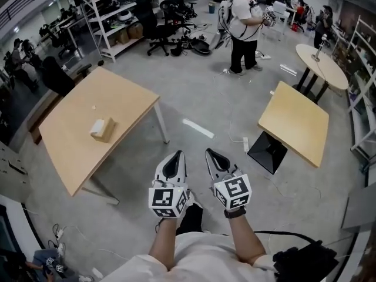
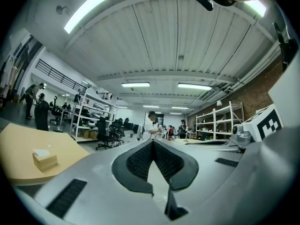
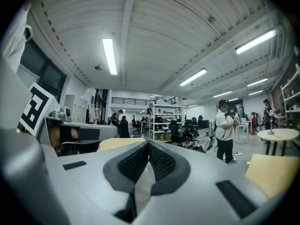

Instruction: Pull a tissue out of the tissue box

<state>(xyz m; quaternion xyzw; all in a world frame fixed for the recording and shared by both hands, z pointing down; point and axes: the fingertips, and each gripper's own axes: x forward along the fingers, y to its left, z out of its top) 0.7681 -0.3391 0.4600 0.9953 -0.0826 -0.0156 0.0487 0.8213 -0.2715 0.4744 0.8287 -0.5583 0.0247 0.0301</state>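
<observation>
The head view alone takes in both tongs at once. The left tongs (image 1: 177, 155) and the right tongs (image 1: 210, 153) are held side by side over the grey floor (image 1: 200, 98), to the right of the tan counter (image 1: 76, 151) and well apart from the tissue box (image 1: 101, 128) on it.

The left gripper view looks along the left tongs (image 2: 153, 142). Their 2 jaws meet at the tips with nothing between them. It shows the box (image 2: 45, 159) from the side, left of the jaws on the counter (image 2: 18, 149).

The right gripper view shows the right tongs (image 3: 148, 143) with jaws pressed together, also empty. This view does not take in the box. It shows a standing person (image 3: 225, 132), a second counter (image 3: 274, 172) and a round table (image 3: 281, 134), all on the far side from the box.

The box is a small, squat block in pale tan, nearly the counter's own colour. It sits flat around the middle of the counter, clear of every edge. A white tissue (image 2: 42, 152) pokes up from its top, so the opening faces the ceiling. In the head view its long axis seems to run with the counter's longer sides, though the box is too small there to be sure.
</observation>
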